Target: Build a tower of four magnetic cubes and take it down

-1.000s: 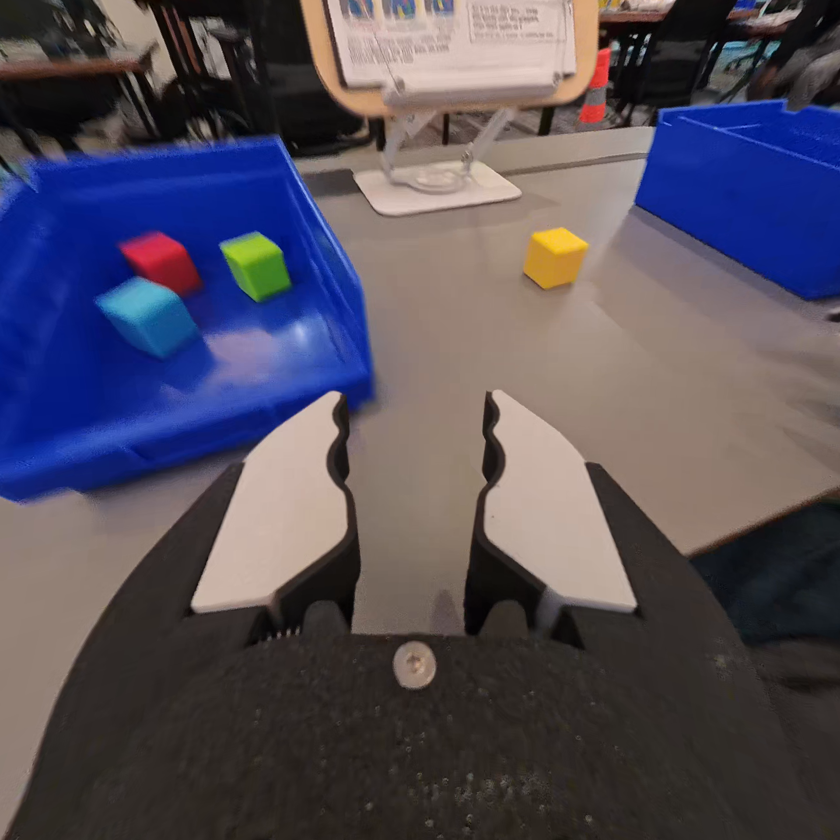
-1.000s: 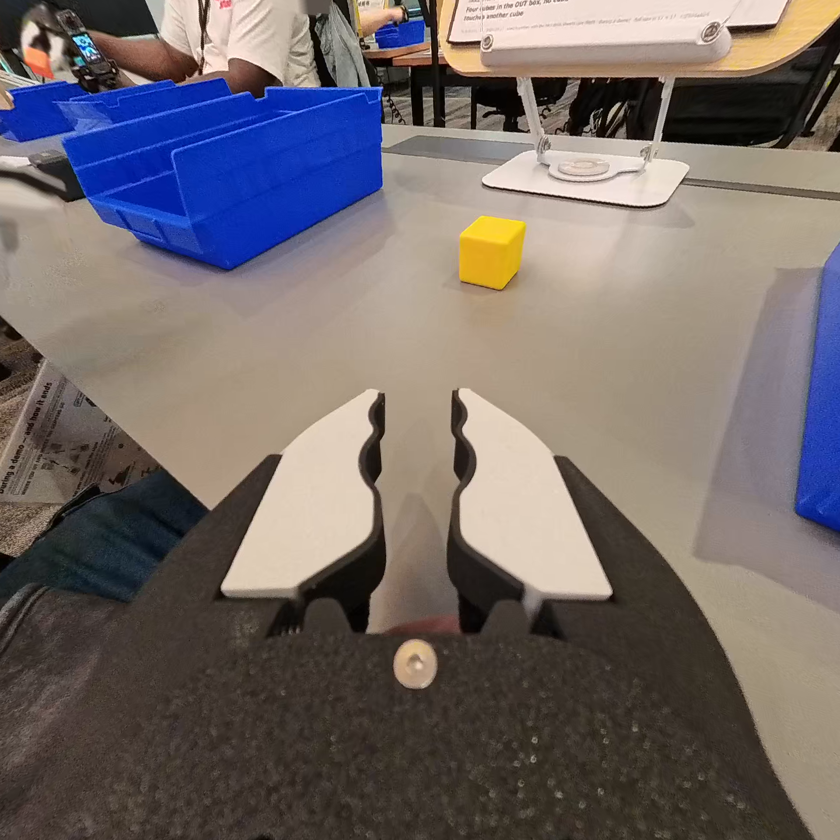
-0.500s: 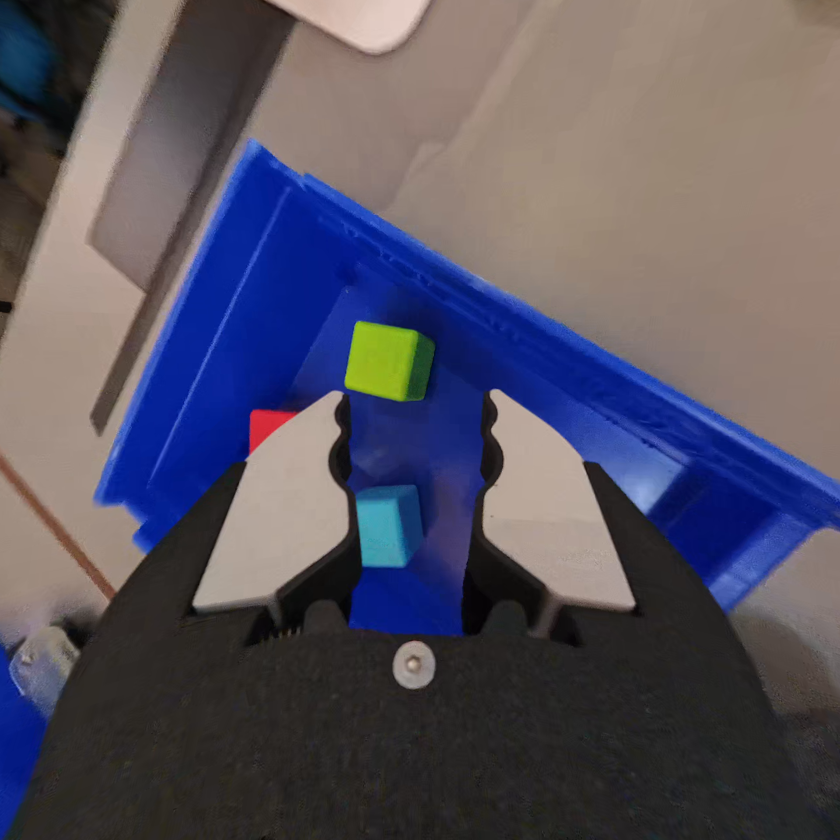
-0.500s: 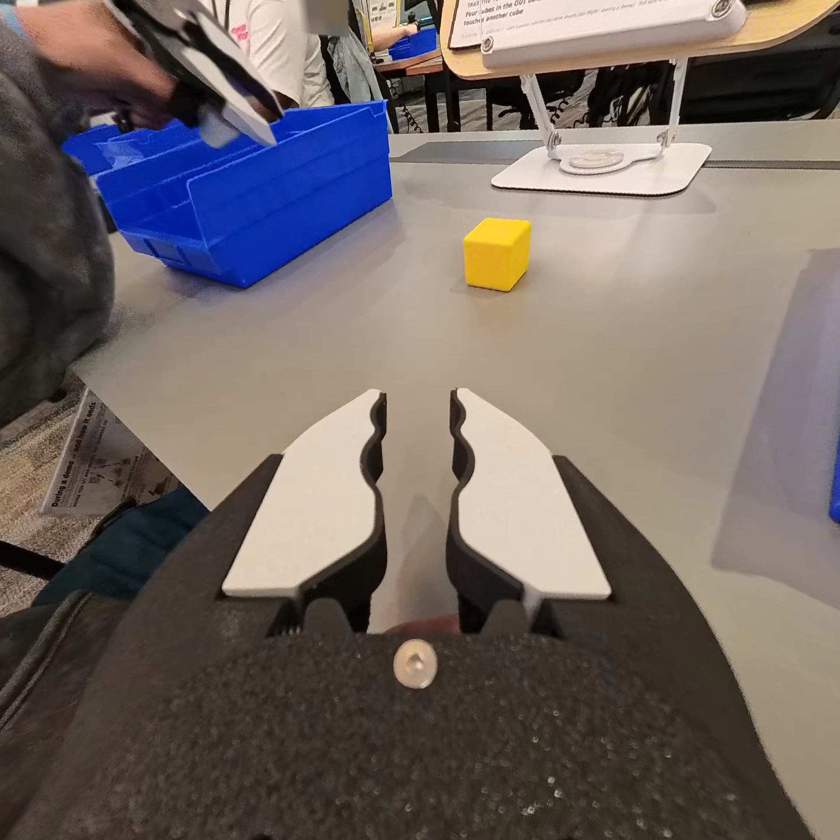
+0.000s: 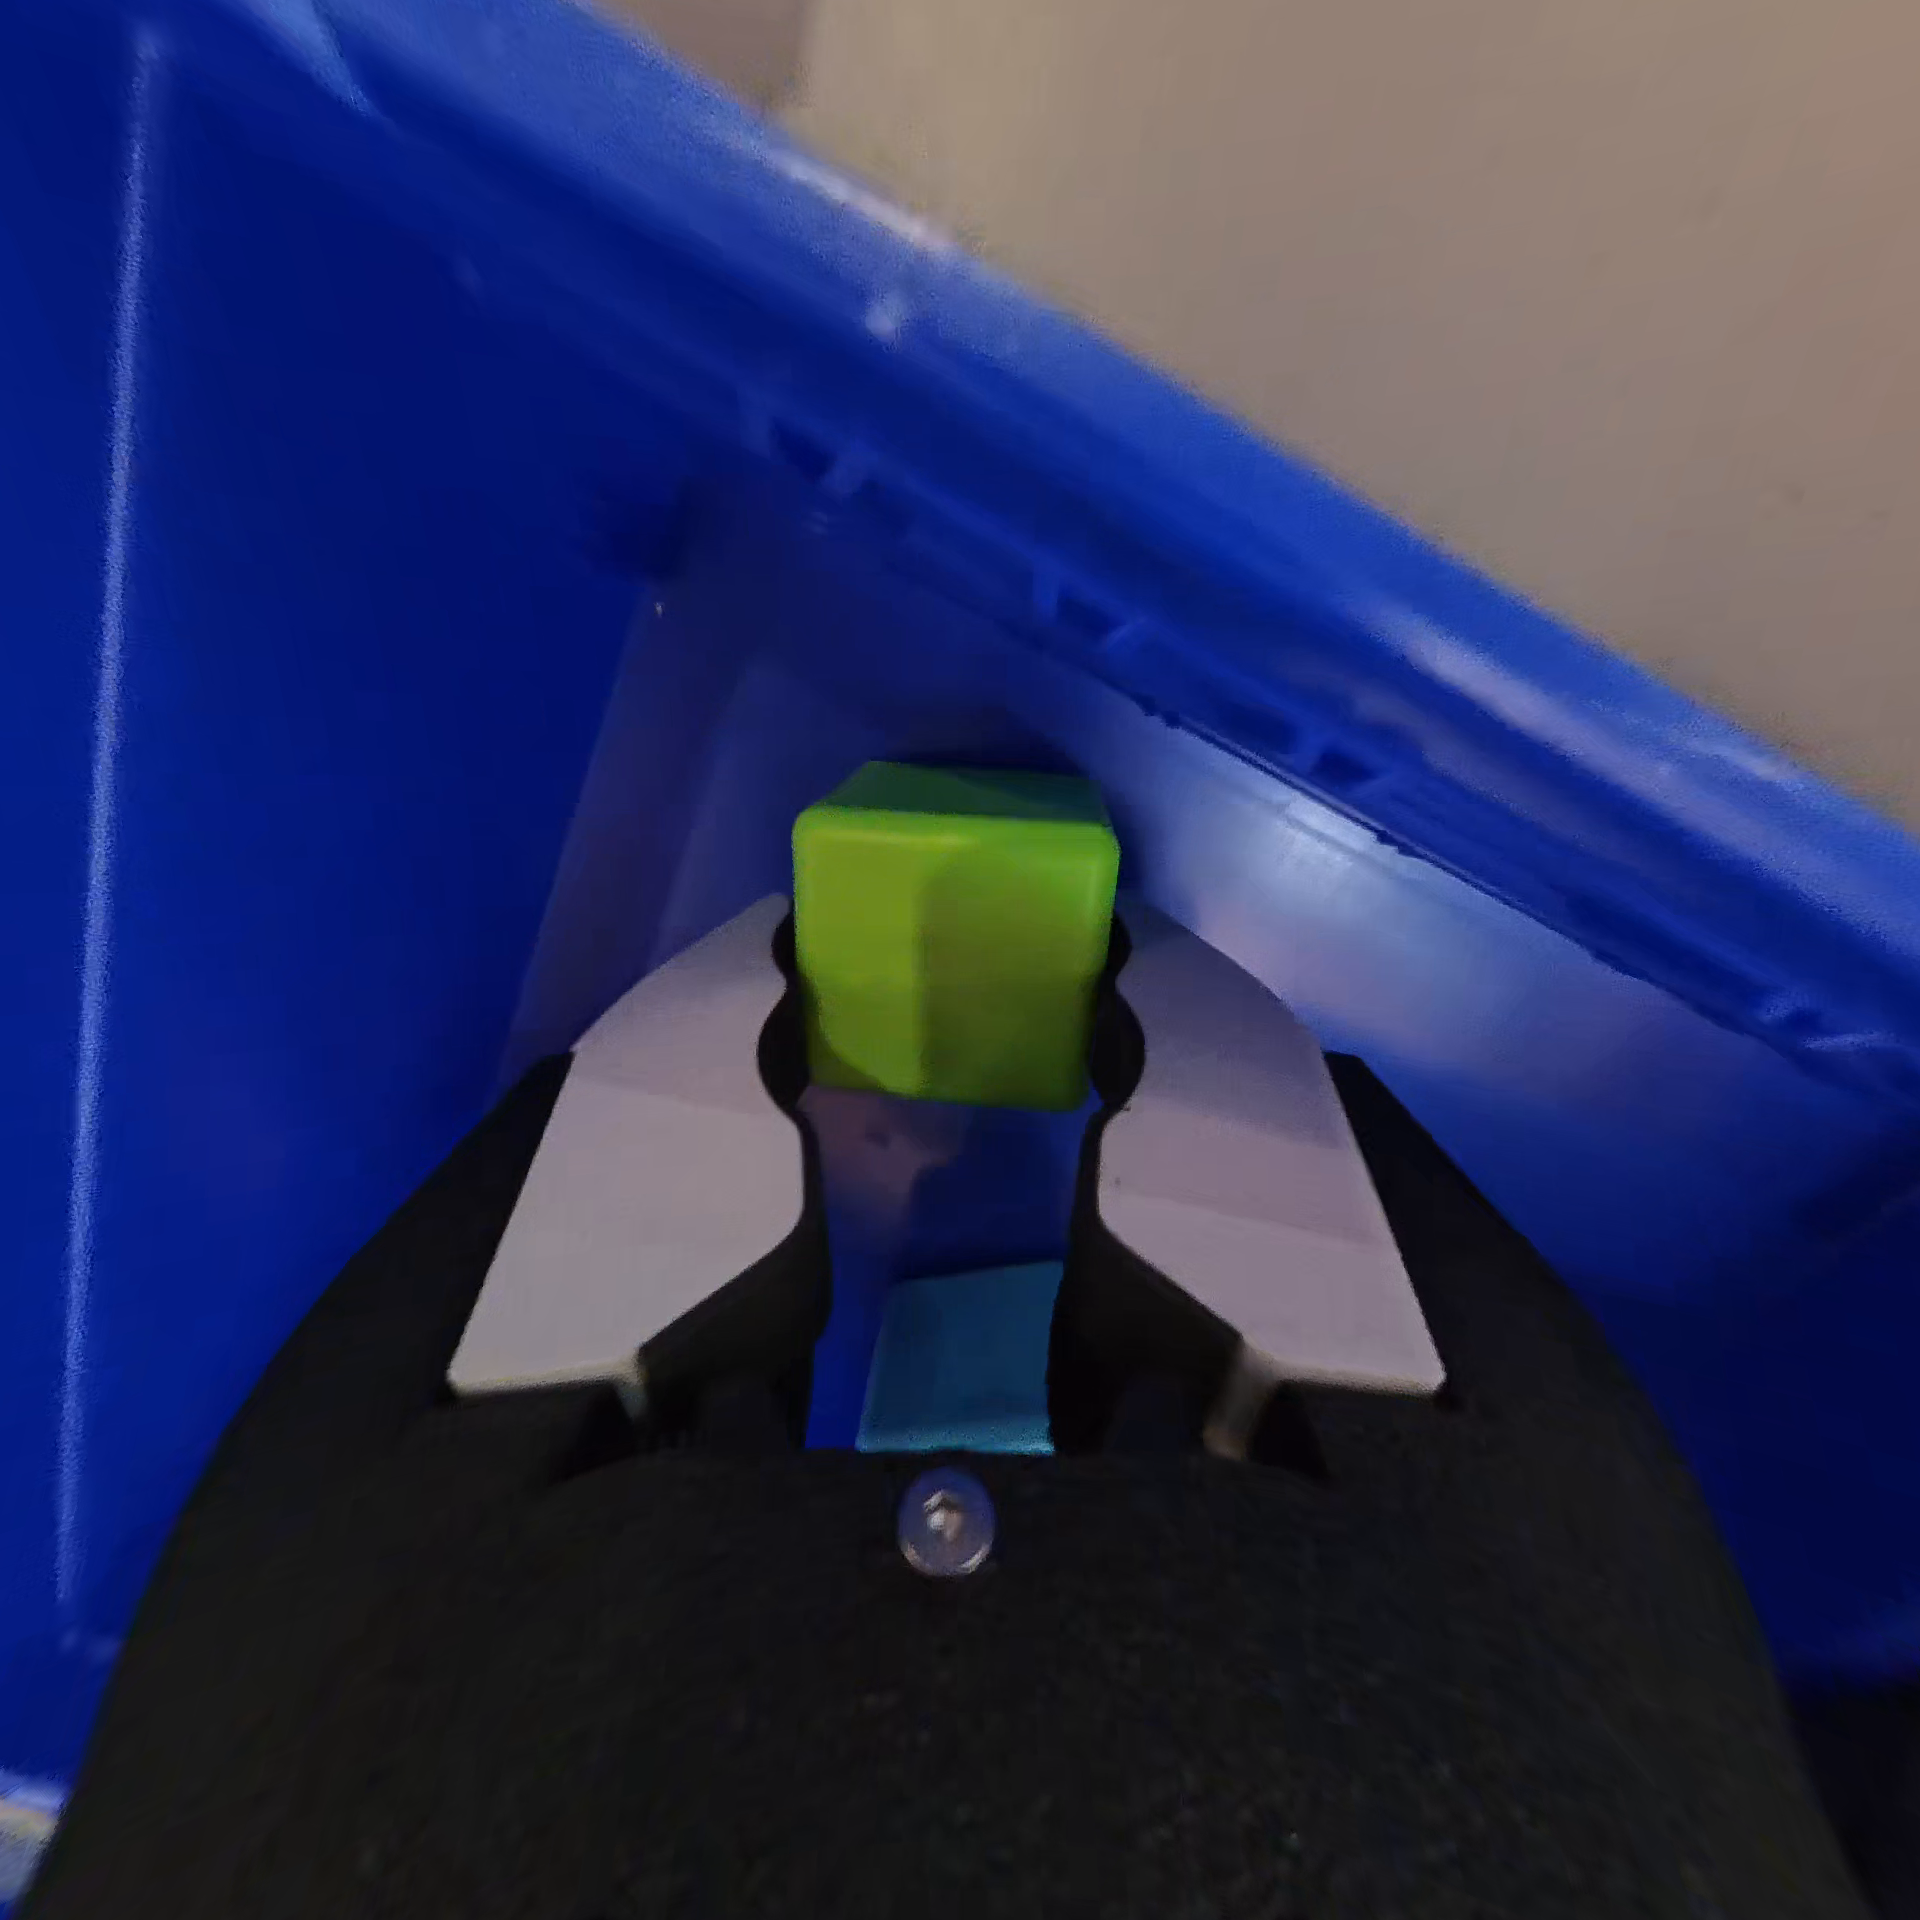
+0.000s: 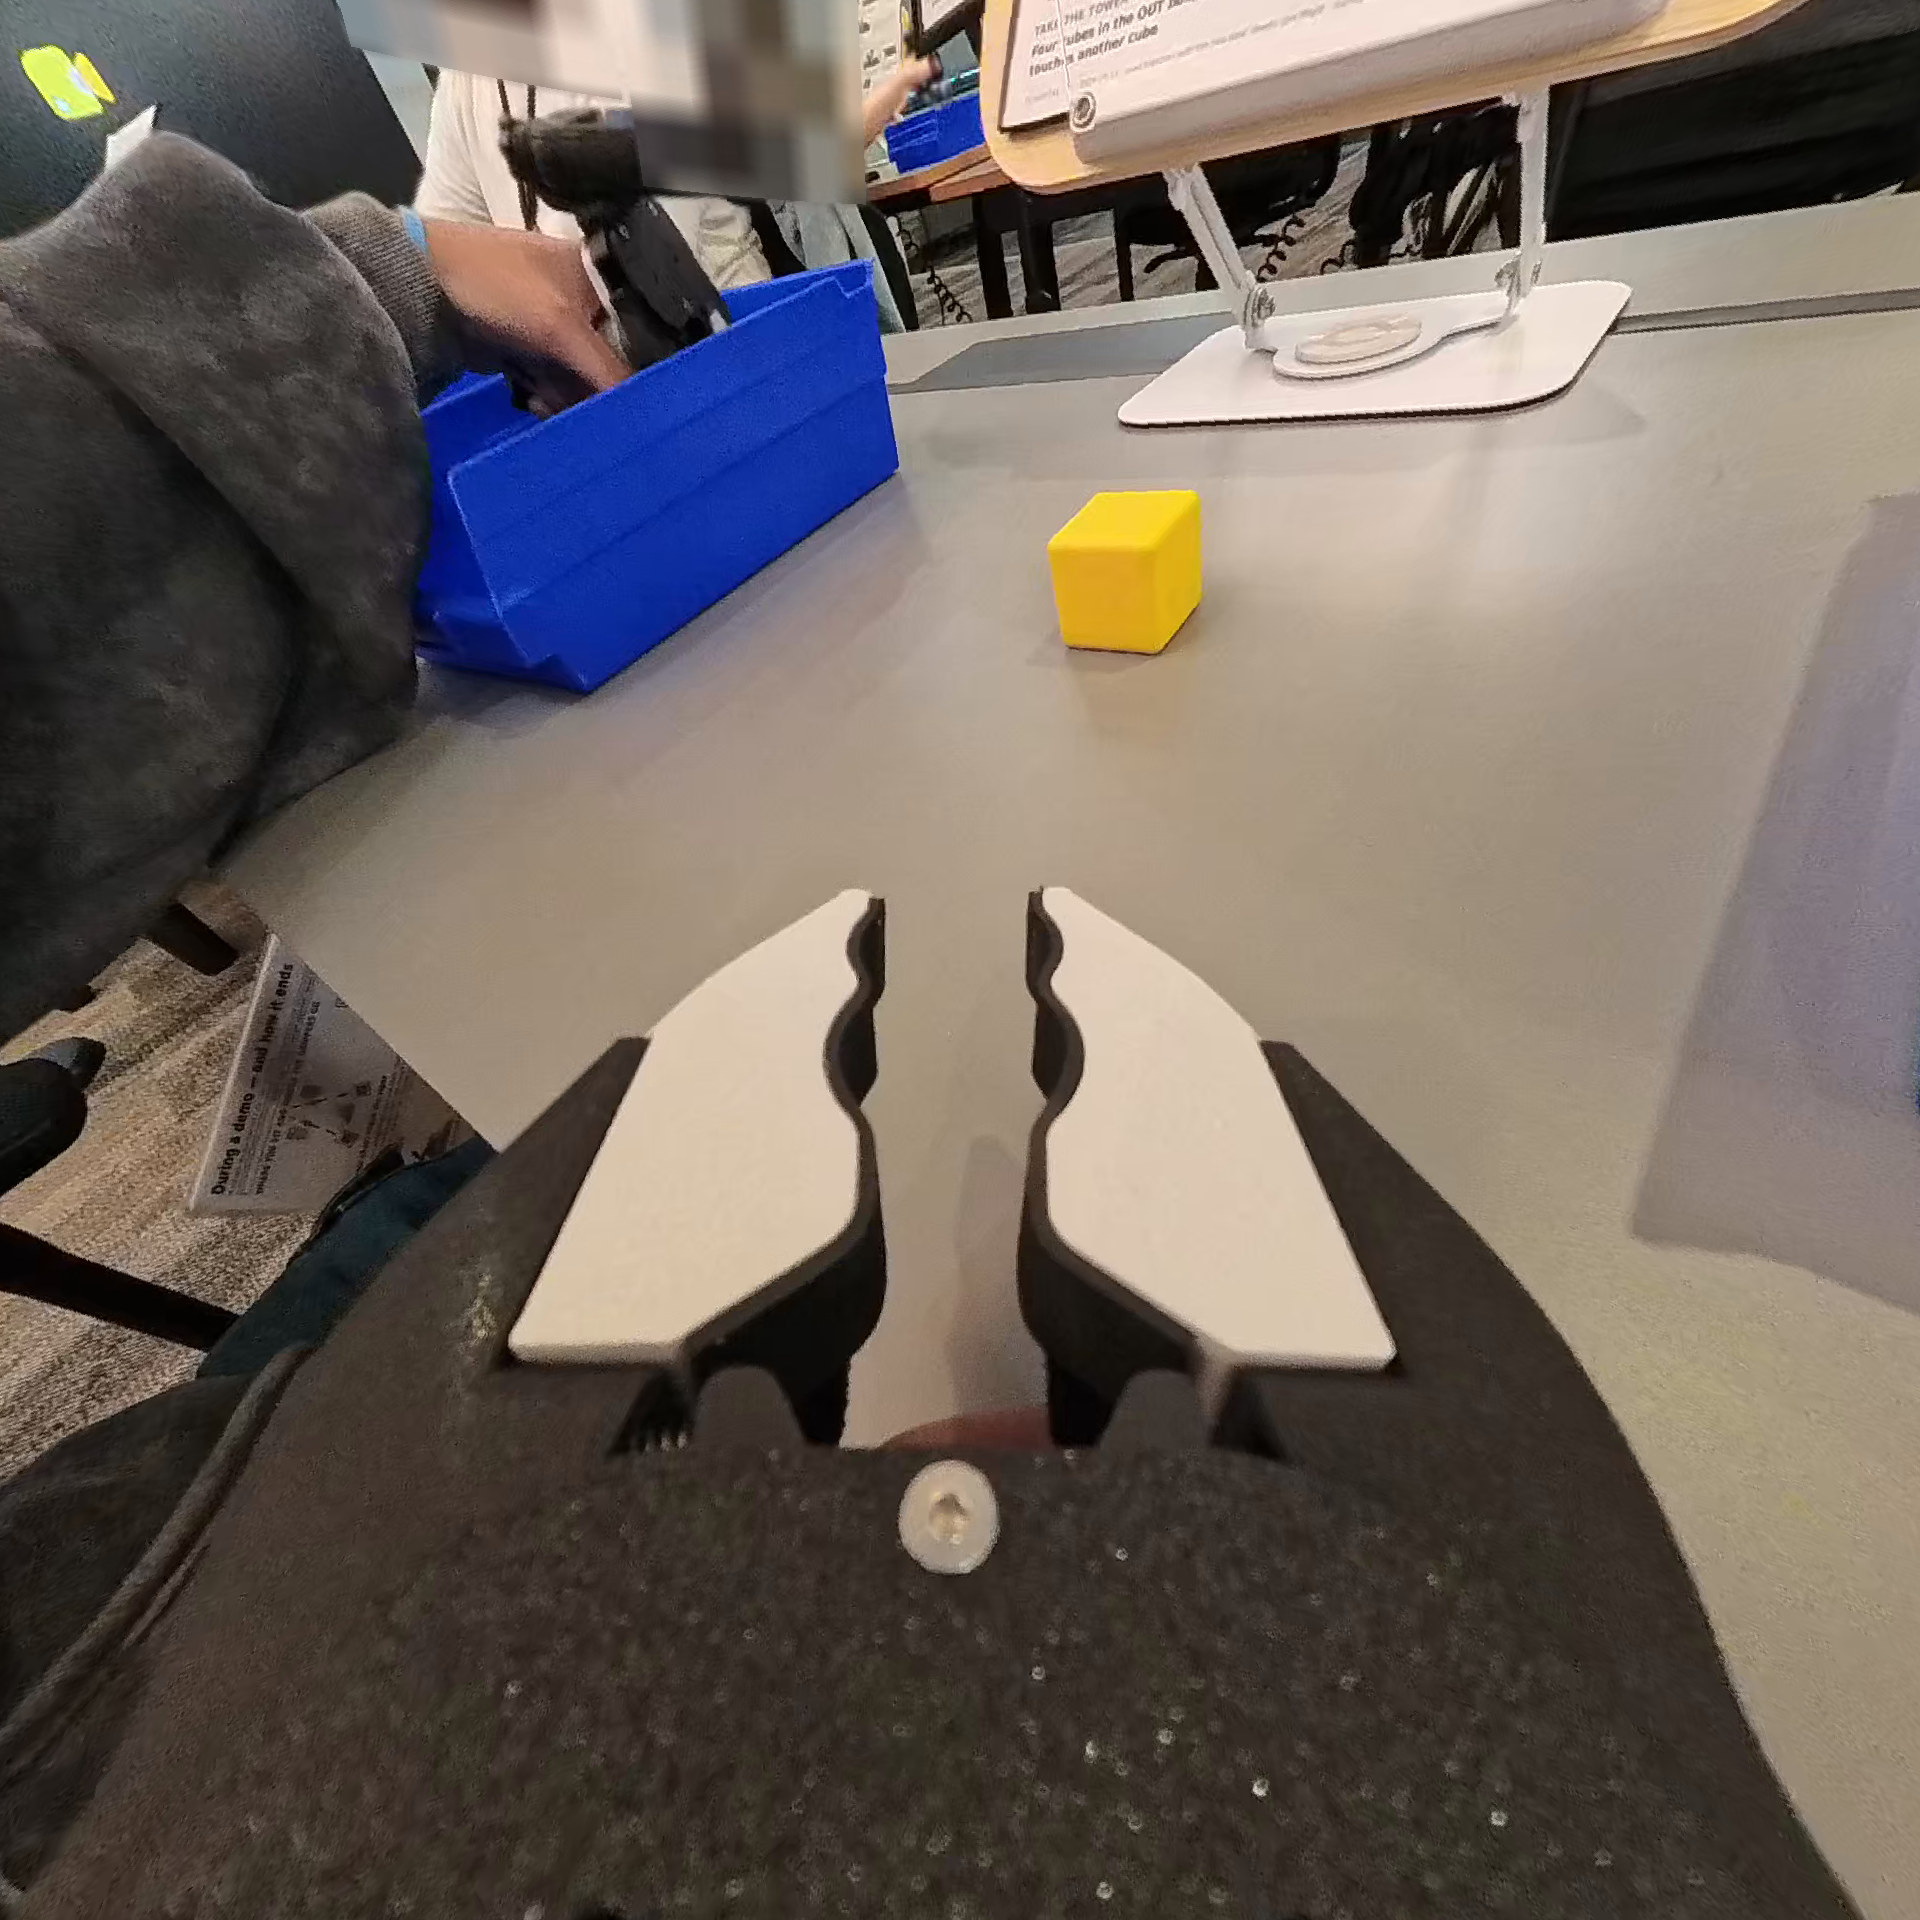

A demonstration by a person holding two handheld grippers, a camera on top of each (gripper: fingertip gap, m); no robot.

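The left gripper (image 5: 951, 997) has its fingers (image 5: 665, 1122) down inside the blue bin (image 5: 312, 623), one on each side of the green cube (image 5: 951, 930); the tips sit right against the cube's flanks, but the blur makes it impossible to tell whether they are clamped on it or only bracketing it. Nearer the palm, at 6 o'clock from the green cube and well apart from it, the top of a cyan cube (image 5: 956, 1361) shows in the gap between the fingers, lying on the bin floor. The green cube sits close to the bin's far wall, which runs from 10 o'clock to 4 o'clock across the view, with grey table (image 5: 1455, 260) beyond it. The right gripper (image 6: 956, 904) holds nothing: its fingers (image 6: 727, 1143) stand a little apart over the bare table (image 6: 1351, 883). Ahead of it, at about 1 o'clock, the yellow cube (image 6: 1127, 571) stands alone on the tabletop, square on one face. Farther off at 10 o'clock is the bin (image 6: 665, 488), with the left gripper (image 6: 649, 281) dipped into it from above, held by a hand (image 6: 520, 301) in a grey sleeve (image 6: 187, 436). At 1 o'clock beyond the yellow cube, a white stand (image 6: 1382, 353) carries a tilted board (image 6: 1299, 73).
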